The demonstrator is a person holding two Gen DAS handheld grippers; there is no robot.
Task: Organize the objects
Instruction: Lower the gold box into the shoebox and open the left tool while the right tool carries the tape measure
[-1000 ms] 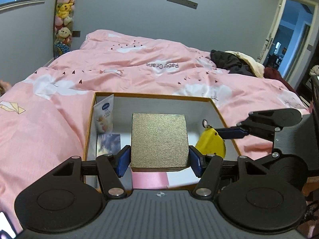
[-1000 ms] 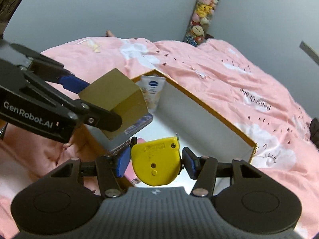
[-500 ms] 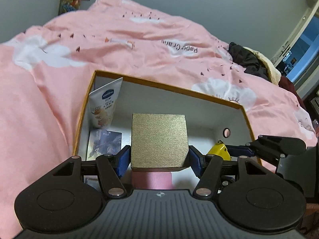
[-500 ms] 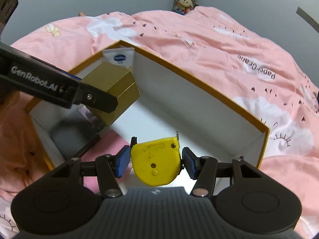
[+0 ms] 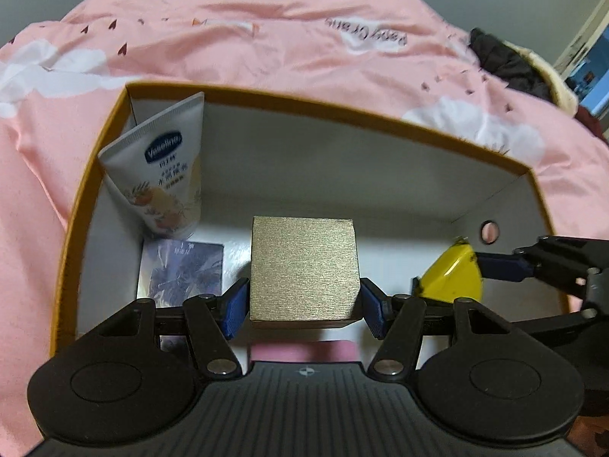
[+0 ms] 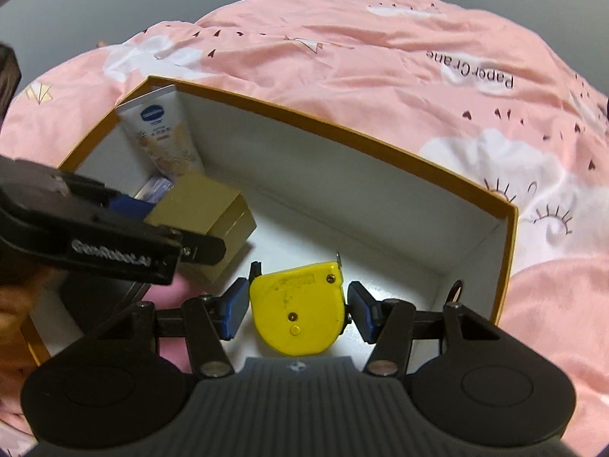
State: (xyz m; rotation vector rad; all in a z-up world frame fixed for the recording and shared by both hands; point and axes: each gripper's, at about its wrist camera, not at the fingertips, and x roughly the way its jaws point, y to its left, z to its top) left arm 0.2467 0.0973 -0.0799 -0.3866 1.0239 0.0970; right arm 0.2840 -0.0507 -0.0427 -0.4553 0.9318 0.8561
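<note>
Gold box [image 5: 304,270] pinched in left gripper [image 5: 303,306] and yellow tape measure [image 6: 298,314] pinched in right gripper [image 6: 295,310], both inside open carton [image 5: 342,108]; lotion tube [image 5: 161,171] already stowed; release remains.

A square gold textured cardboard box [image 5: 304,272] sits level at frame centre, over the white floor of an open orange-rimmed cardboard storage box [image 5: 342,108]. A yellow plastic tape measure [image 6: 298,318], flat side up, fills lower centre.
</note>
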